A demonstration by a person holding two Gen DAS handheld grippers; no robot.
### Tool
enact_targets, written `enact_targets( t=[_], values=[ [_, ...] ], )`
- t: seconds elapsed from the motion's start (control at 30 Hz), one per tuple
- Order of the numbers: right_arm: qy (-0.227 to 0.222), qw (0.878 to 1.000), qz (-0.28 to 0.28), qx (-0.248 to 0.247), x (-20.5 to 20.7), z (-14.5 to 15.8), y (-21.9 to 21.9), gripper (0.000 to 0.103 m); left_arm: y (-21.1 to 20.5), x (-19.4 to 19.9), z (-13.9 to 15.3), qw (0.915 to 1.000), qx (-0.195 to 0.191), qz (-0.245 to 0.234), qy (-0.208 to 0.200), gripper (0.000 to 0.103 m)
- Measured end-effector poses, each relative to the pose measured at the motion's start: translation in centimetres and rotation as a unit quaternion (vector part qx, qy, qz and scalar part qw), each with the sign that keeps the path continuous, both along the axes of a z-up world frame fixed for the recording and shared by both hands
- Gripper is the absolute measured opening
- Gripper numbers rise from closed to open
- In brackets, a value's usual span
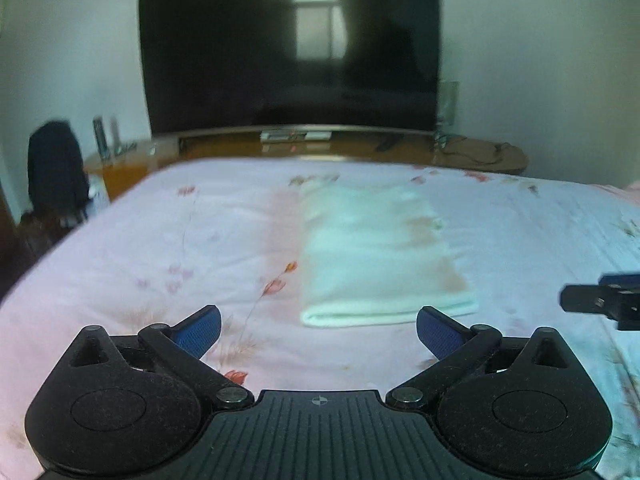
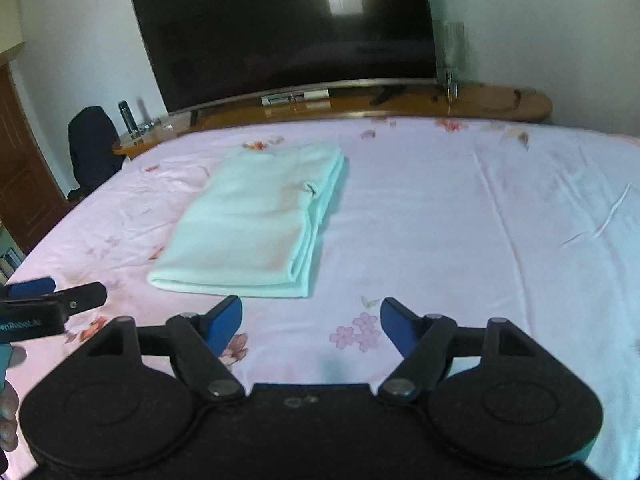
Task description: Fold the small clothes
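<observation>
A pale mint-white garment (image 1: 376, 252) lies folded into a long rectangle on the pink flowered bedsheet (image 1: 160, 240); in the right wrist view the same garment (image 2: 256, 224) sits ahead and to the left. My left gripper (image 1: 319, 330) is open just short of the garment's near edge, with only sheet between its blue pads. Behind the garment's near right corner, my right gripper (image 2: 311, 322) stands open and holds nothing. Each gripper shows at the edge of the other's view: the right gripper (image 1: 600, 300) and the left gripper (image 2: 52, 300).
A large dark television (image 2: 288, 36) stands on a wooden bench (image 2: 500, 100) beyond the bed's far edge. A dark chair (image 2: 94, 148) and bottles (image 2: 126, 118) are at the far left. A brown door (image 2: 20, 168) is on the left.
</observation>
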State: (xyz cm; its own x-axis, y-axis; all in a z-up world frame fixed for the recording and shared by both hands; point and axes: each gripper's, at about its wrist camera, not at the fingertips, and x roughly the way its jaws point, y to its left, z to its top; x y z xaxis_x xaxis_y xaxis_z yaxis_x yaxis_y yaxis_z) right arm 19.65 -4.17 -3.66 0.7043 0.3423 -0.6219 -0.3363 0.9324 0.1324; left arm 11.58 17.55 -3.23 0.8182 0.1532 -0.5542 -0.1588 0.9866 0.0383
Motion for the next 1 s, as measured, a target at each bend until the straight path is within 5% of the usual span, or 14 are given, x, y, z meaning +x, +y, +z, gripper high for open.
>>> enact_targets(
  t=[0.23, 0.37, 1.0],
  values=[
    [-0.056, 0.998, -0.009, -0.026, -5.5, 4.8, -1.0, 0.077, -4.6, -5.5, 4.6, 0.9984, 0.031, -0.014, -0.045, 0.103],
    [-0.071, 0.997, -0.023, -0.025, -9.4, 5.7, -2.5, 0.08, -5.7, -8.8, 6.4, 0.9984, 0.009, -0.011, -0.055, 0.103],
    [-0.118, 0.992, -0.031, -0.031, -18.0, 8.4, -4.7, 0.083, -8.1, -17.4, 7.2, 0.9956, -0.036, -0.004, -0.087, 0.103]
  ],
)
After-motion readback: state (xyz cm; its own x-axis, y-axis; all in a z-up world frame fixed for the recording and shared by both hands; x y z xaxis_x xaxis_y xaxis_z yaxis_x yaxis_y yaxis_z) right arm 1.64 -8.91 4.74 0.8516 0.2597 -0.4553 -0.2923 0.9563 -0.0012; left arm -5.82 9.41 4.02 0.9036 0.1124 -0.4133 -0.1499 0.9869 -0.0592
